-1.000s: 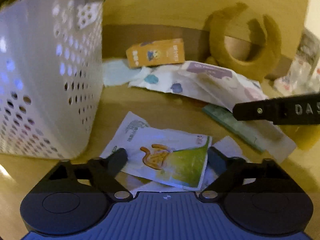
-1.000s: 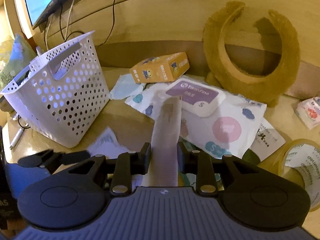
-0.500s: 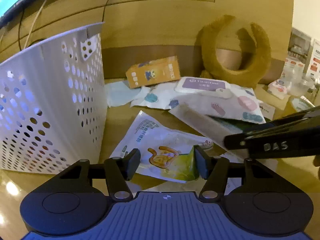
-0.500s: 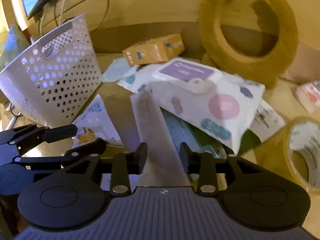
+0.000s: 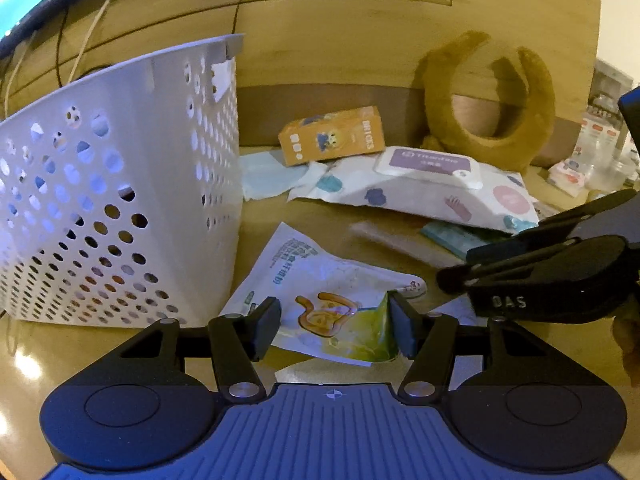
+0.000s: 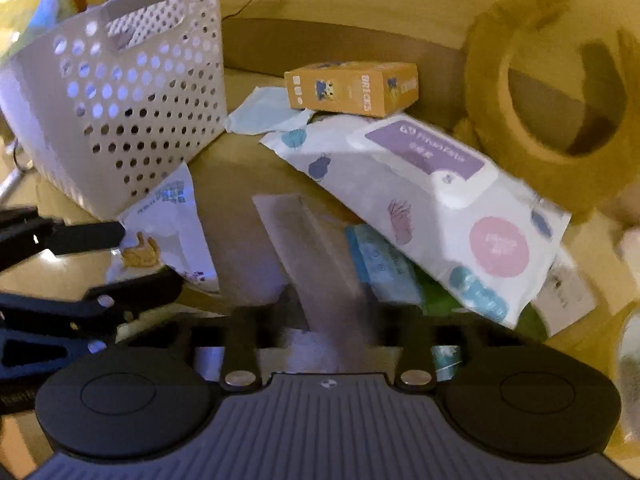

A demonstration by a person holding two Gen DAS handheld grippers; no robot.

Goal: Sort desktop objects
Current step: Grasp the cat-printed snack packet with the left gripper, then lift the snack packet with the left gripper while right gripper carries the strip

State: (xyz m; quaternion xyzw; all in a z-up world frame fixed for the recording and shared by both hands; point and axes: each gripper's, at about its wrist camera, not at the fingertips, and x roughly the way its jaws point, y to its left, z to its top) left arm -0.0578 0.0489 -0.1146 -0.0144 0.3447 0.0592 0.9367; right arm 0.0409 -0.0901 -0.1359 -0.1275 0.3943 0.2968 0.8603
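Desktop clutter lies spread on the wooden desk [image 5: 280,216] beside your white perforated basket [image 5: 120,184], which stands at the left. Your left gripper [image 5: 334,330] has its two fingers apart, one either side of a flat cartoon-printed sachet [image 5: 332,304]; the right pad seems to touch the sachet's edge, the left pad stands clear, so no clamp is made. Your right gripper [image 6: 328,320] is closing its jaws on a long, pale flat strip [image 6: 304,248] that runs forward from between them towards the wet-wipes pack [image 6: 440,200]. The step in hand appears to be picking up flat items for the basket. Next, you would likely need to close the left fingers fully on the sachet, lift both pieces free of the pile, and carry them over the basket rim. Motion blur hides the right fingertips, so contact with the strip is uncertain. A teal packet [image 6: 380,260] is half buried under the wipes; the basket's contents cannot be made out.
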